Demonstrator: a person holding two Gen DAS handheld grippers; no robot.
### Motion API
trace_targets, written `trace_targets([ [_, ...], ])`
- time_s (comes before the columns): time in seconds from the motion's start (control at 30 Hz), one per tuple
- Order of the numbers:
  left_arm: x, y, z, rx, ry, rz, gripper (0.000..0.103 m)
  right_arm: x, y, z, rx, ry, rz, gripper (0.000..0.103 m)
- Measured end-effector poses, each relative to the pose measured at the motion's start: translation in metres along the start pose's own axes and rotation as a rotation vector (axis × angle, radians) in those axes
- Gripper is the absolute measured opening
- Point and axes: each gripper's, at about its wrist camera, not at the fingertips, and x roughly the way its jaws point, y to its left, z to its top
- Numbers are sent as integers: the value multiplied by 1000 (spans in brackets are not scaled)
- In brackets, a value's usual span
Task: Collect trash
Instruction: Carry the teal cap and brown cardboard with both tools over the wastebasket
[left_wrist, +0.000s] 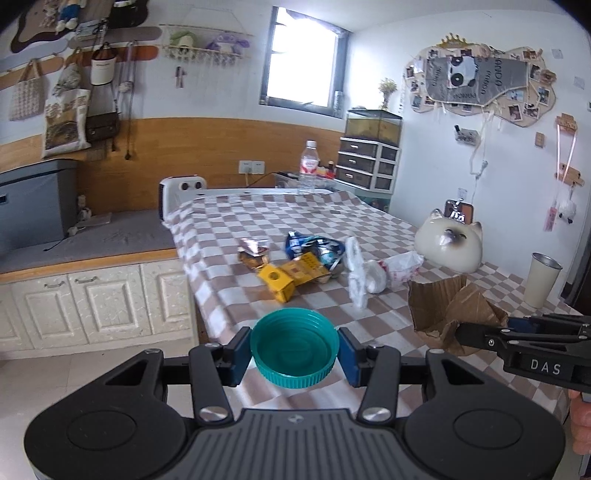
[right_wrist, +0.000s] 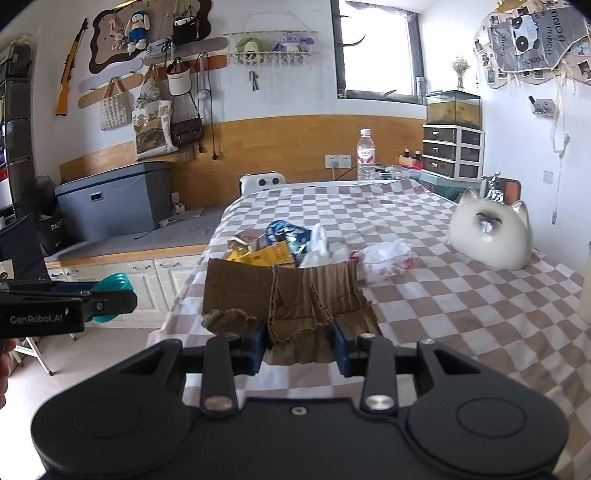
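Observation:
My left gripper (left_wrist: 294, 350) is shut on a teal plastic lid (left_wrist: 294, 347), held open side up above the near edge of the checkered table (left_wrist: 229, 236); the lid also shows in the right wrist view (right_wrist: 110, 291). My right gripper (right_wrist: 300, 349) is shut on a crumpled piece of brown cardboard (right_wrist: 284, 291), which also shows in the left wrist view (left_wrist: 448, 310). A pile of trash lies mid-table: a yellow carton (left_wrist: 284, 278), a blue foil wrapper (left_wrist: 314, 247), a brown snack wrapper (left_wrist: 254, 253) and white plastic bags (left_wrist: 384, 273).
A white cat-shaped ornament (left_wrist: 448, 243) and a cream cup (left_wrist: 542, 280) stand at the table's right side. A water bottle (left_wrist: 308, 168) stands at the far end. White cabinets (left_wrist: 92, 302) and a grey box (left_wrist: 33, 203) are to the left.

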Motion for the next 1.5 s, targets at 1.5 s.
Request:
trace_targets([
  [1.5, 33, 257, -217, -363, 369, 277, 50, 192, 258, -183, -108, 429, 187, 38],
])
